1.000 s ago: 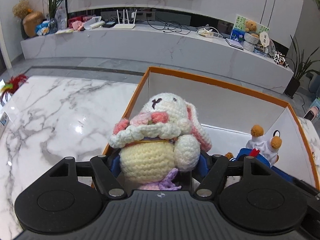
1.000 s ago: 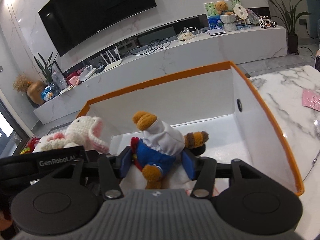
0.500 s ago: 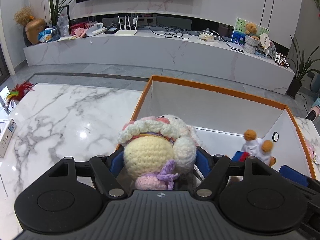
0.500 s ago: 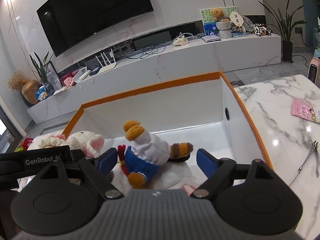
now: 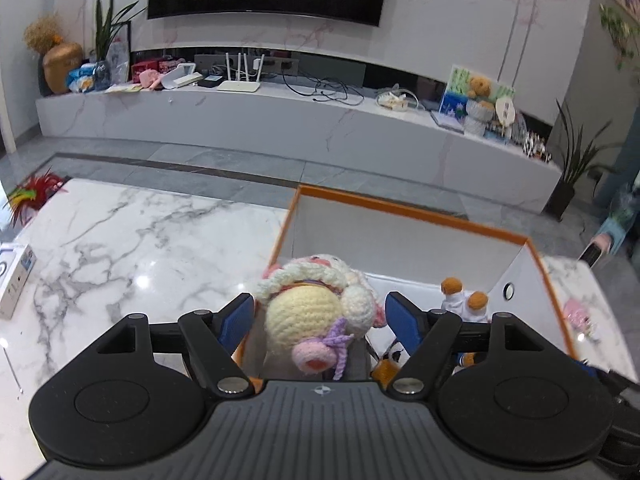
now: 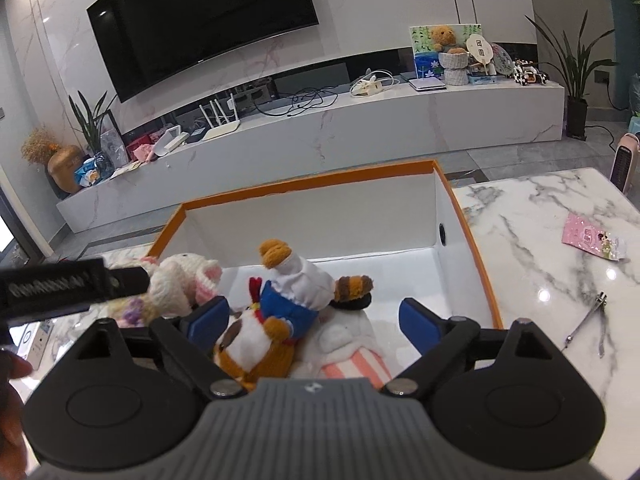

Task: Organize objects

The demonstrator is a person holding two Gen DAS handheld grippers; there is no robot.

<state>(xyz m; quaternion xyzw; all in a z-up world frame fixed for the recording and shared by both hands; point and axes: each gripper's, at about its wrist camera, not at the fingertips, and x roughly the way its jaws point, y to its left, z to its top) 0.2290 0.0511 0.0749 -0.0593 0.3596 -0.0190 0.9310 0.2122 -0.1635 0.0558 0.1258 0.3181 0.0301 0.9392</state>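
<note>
Left wrist view is showing the left claw [image 5: 320,314] standing wide, its blue pads [image 5: 236,318] clear on both sides of the crocheted bunny [image 5: 316,316]; the jaws have been easing apart over the last second, and the bunny is sitting between them without either pad pressing on it. That bunny is lying at the near left corner of the orange-rimmed box [image 5: 424,210], head tipped away, pink feet and purple bow pointing back at the camera. Further right inside the box, the little bear in white and blue [image 5: 464,300] is peeking up beside the right finger.

Right wrist view is giving us the right claw [image 6: 316,316], and its jaws have just been opening fast, now spread wide with nothing gripped. The bear is lying loose in the box between the pads, closer to the left one, on top of other soft toys: a brown-and-white plush [image 6: 252,344] and a pink-striped one [image 6: 352,364]. The bunny is showing at the box's left edge, partly behind the other gripper's black body. The box itself is sitting on the marble worktop [image 6: 552,248], where a pink packet [image 6: 592,236] and a metal nail clipper [image 6: 592,312] are lying off to the right.
</note>
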